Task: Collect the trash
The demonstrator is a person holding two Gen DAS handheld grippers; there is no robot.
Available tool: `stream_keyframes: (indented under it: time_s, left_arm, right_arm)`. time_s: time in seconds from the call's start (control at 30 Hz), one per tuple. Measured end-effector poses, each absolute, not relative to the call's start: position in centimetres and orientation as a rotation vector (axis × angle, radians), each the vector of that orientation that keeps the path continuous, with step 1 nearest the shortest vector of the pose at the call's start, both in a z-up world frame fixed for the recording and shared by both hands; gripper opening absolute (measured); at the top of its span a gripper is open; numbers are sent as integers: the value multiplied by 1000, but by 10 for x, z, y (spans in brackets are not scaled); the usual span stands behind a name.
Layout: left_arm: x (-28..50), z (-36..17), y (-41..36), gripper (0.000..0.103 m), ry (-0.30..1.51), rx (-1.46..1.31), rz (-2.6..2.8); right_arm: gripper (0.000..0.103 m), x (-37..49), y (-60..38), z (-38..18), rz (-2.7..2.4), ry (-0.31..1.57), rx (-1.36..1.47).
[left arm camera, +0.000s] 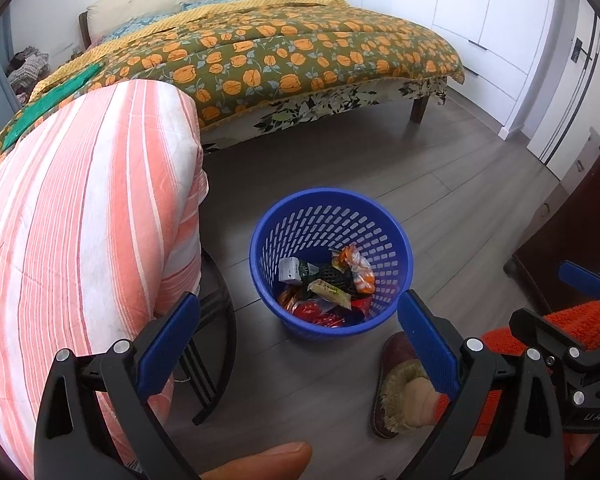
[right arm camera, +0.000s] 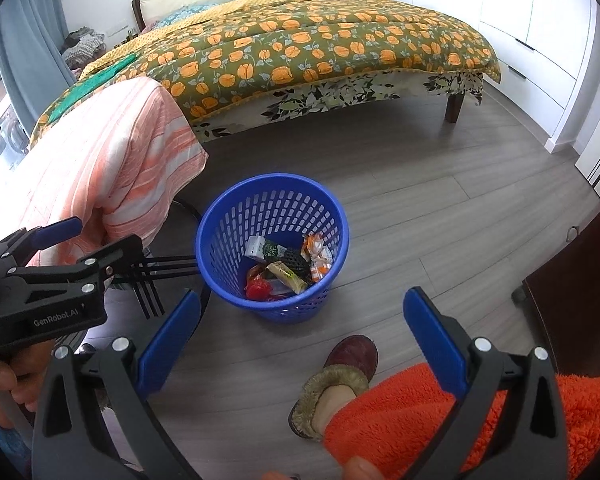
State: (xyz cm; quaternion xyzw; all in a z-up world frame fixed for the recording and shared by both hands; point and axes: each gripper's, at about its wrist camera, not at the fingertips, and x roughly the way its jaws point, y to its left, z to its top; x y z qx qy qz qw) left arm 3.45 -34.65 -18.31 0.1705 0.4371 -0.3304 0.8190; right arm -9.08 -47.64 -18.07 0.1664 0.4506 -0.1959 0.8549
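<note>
Blue bin stands upright on the grey floor, mouth up, ahead of both grippers, with wrappers heaped inside. Left gripper gapes wide and empty, bin centred just beyond its tips. Right gripper is likewise wide and empty, bin slightly left. A slipper lies nearer.

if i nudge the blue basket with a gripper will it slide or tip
Probably slides: the basket looks like light perforated plastic on smooth floor. Its base is narrower than its rim, so a high push might tip it. The wrappers inside add little weight.
</note>
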Motion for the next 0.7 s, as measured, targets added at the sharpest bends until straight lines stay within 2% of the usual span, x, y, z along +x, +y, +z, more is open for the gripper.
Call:
stream_keyframes:
  time_s: [0.7]
  left_arm:
    - [38,-189,-346,98,957,365,-689]
  right_arm:
    - [98,-91,-475,-185,-416,964,350]
